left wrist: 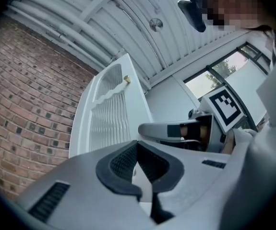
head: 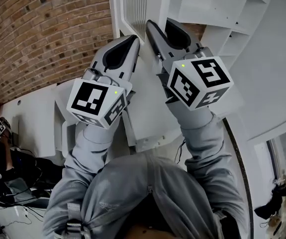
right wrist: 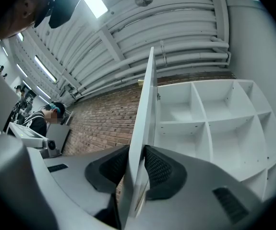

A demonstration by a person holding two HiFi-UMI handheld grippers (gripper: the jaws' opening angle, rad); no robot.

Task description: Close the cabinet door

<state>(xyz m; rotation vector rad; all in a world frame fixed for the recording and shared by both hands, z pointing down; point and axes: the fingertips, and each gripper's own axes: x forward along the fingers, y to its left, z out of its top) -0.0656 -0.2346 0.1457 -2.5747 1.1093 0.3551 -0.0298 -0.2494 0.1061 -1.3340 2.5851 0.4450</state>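
— Where do we have the cabinet door (right wrist: 145,104)?
— It's swung open and edge-on to us. The white cabinet (right wrist: 214,114) with its open compartments is to its right, and the brick wall (right wrist: 102,121) is on its left.
— And our right gripper (right wrist: 137,153)?
— Its jaws are clamped on the door's edge, a pad on each face.
— Our left gripper (left wrist: 137,145)?
— Its jaws are closed on nothing. It's just left of the right one, near the door's slatted face.

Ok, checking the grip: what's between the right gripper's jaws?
The cabinet door, edge-on, sits between the right gripper's jaws, pads against both faces; the right gripper view shows it.
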